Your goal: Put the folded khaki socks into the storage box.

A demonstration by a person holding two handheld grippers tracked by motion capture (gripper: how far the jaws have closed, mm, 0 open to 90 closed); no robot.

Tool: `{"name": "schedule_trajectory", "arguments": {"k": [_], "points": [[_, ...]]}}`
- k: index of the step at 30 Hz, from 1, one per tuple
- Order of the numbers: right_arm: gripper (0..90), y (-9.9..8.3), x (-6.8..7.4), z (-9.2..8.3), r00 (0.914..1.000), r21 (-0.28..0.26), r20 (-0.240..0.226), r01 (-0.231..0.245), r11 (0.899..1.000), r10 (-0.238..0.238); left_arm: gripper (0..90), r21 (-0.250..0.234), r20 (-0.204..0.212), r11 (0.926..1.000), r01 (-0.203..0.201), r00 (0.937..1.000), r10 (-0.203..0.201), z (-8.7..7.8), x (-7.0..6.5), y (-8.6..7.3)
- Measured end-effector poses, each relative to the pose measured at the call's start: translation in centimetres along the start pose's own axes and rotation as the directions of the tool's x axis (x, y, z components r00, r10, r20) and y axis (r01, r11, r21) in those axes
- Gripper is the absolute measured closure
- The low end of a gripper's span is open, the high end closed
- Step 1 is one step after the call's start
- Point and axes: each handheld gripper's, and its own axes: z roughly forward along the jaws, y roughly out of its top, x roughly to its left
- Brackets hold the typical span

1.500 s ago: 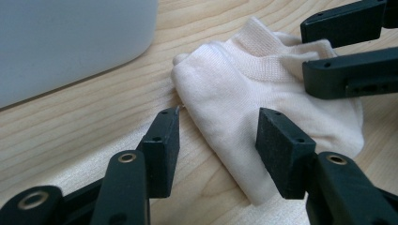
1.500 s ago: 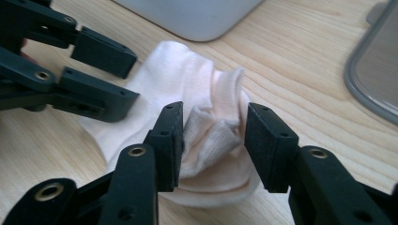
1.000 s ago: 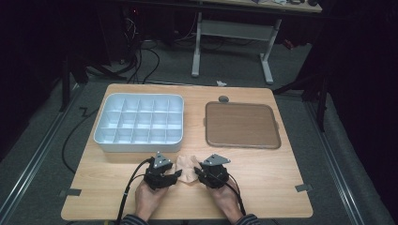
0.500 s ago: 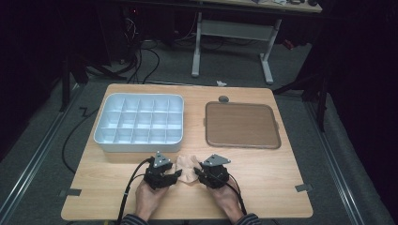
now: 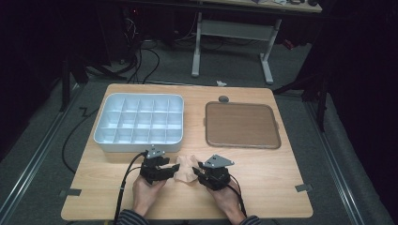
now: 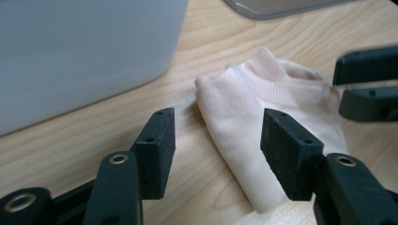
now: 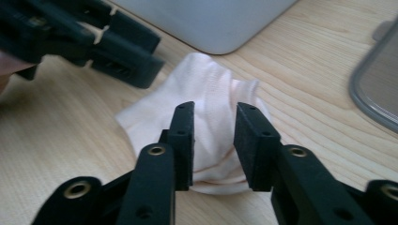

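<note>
Working over the wooden table [image 5: 263, 183], I have the divided white bin [image 5: 139, 123] at the far left and the brown tray [image 5: 241, 124] at the far right, both well apart from my hands. Between my two tools, near the table's front edge, lies a small pale sock [image 5: 187, 169], crumpled on the wood just in front of the bin. It looks light, soft and limp, so I judge it will sag and fold wherever I lift it; the ribbed cuff, a doubled edge, seems the firmest place to pinch. My left gripper [image 6: 217, 136] has its jaws apart and has just been opening, the sock's folded end lying between them unpressed. My right gripper [image 7: 213, 140] has just been closing, its jaws straddling a bunched ridge of fabric; I cannot tell if the pads bite yet.
</note>
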Motion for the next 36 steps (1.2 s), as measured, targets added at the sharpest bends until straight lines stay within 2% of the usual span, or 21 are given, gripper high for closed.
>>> {"name": "schedule_trajectory", "arguments": {"k": [3,5,11,17,22,26,33,36], "points": [[74.9,0.2,0.4,0.2,0.9999,0.010,-0.015,0.002,1.000,-0.002,45.8,0.007,0.001,1.0000,0.006,1.0000,-0.006,0.3,0.1,0.5],[76.3,0.2,0.7,0.5,0.9996,0.016,-0.028,0.004,1.000,-0.004,45.3,0.015,-0.009,0.9997,-0.018,0.9998,0.018,0.6,0.0,0.9],[80.0,0.0,1.4,1.3,0.9989,0.033,-0.046,0.014,0.999,-0.012,45.9,0.025,0.004,0.9997,0.001,1.0000,-0.001,1.6,0.2,1.3],[82.4,-0.7,1.3,1.9,0.9990,0.061,-0.044,0.011,0.998,-0.009,48.1,0.038,0.021,0.9985,0.039,0.9990,-0.040,2.5,0.9,1.3],[83.1,-1.1,1.2,2.0,0.9990,0.069,-0.042,0.019,0.997,-0.016,50.6,0.050,0.036,0.9974,0.052,0.9979,-0.054,2.9,1.0,1.2],[83.1,-1.2,1.2,2.0,0.9988,0.068,-0.043,0.024,0.997,-0.021,56.6,0.061,0.047,0.9973,0.040,0.9980,-0.043,3.1,1.1,1.0],[83.2,-1.4,1.2,1.9,0.9988,0.064,-0.045,0.024,0.998,-0.022,67.2,0.065,0.036,0.9979,-0.005,0.9993,0.003,3.2,0.6,0.8],[83.1,-1.4,1.2,1.9,0.9988,0.065,-0.043,0.025,0.998,-0.022,71.9,0.068,0.042,0.9977,-0.004,0.9991,0.001,3.2,0.6,0.8]]}}
